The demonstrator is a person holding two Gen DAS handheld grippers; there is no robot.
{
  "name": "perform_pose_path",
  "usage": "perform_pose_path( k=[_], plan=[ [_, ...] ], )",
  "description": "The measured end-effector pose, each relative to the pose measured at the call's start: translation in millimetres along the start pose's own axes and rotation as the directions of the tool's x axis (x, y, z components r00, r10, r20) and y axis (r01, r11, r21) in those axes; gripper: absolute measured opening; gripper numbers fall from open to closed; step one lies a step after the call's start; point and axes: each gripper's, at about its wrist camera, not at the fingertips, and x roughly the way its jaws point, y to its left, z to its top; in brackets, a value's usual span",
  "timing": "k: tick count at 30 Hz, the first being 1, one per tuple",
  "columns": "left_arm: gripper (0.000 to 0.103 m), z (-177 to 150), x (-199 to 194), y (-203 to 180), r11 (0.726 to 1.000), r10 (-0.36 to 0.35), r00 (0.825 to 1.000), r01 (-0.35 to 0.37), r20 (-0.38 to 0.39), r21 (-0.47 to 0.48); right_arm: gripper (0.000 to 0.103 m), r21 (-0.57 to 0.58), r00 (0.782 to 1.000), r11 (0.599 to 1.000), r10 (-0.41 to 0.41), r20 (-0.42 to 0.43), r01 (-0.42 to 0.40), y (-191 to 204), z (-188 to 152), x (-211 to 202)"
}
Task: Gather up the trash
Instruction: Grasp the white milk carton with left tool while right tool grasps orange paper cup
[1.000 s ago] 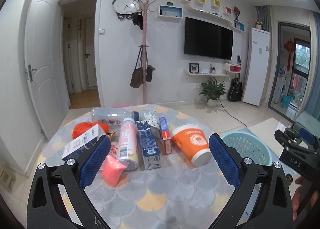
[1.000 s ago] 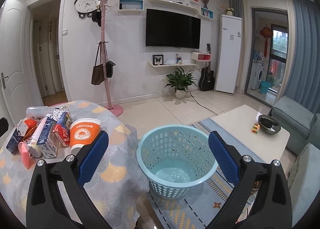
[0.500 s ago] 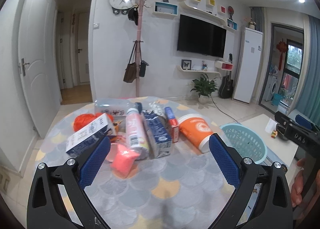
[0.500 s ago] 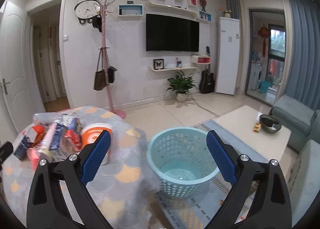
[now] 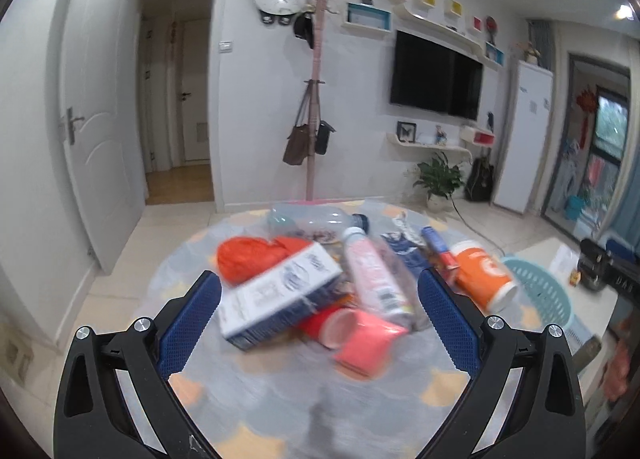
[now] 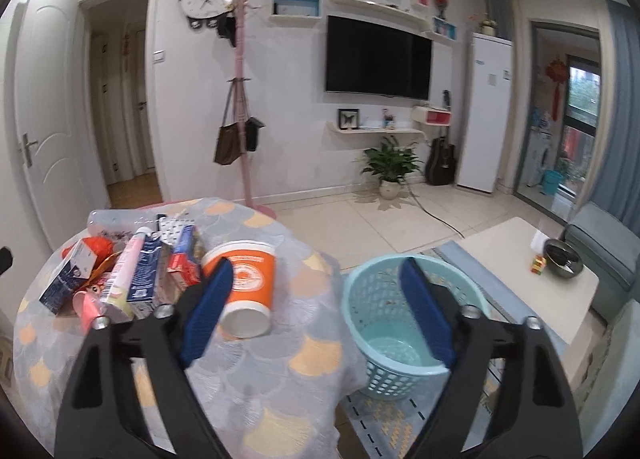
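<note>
A pile of trash lies on a round table (image 5: 280, 411): a white and blue carton (image 5: 280, 295), a pink bottle (image 5: 372, 275), a pink cup (image 5: 360, 335), an orange bag (image 5: 252, 259), a clear bottle (image 5: 312, 219) and an orange paper cup (image 5: 484, 275). My left gripper (image 5: 319, 307) is open, just short of the carton and pink cup. My right gripper (image 6: 316, 311) is open and empty, between the orange paper cup (image 6: 248, 287) and the light blue basket (image 6: 396, 323) on the floor.
A low white coffee table (image 6: 520, 255) with a dark bowl (image 6: 562, 259) stands right of the basket. A pink coat stand (image 6: 244, 99) with bags is behind the round table. A potted plant (image 6: 390, 171) stands by the far wall.
My left gripper has moved forward and left, close to the carton and pink cup. My right gripper has swung left toward the table, and the orange paper cup is now by its left finger.
</note>
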Motion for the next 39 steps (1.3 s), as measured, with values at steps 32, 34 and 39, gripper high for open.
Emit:
perform_pose_path(
  k=[32, 34, 39],
  plan=[
    [0.07, -25.6, 117.5, 41.0, 0.932, -0.284, 0.845, 0.354, -0.454, 0.076, 0.072, 0.013, 0.933, 0.98, 0.191, -0.305, -0.196, 51.3, -21.8, 148.6],
    [0.076, -24.1, 112.1, 32.6, 0.935, -0.279, 0.85, 0.346, -0.447, 0.074, 0.072, 0.021, 0.926, 0.979, 0.201, -0.32, -0.205, 50.9, -20.4, 153.4],
    [0.077, -21.0, 116.7, 21.7, 0.94, -0.307, 0.846, 0.34, -0.436, -0.002, 0.072, 0.045, 0.912, 0.976, 0.215, -0.35, -0.213, 50.4, -21.1, 161.4]
  ],
)
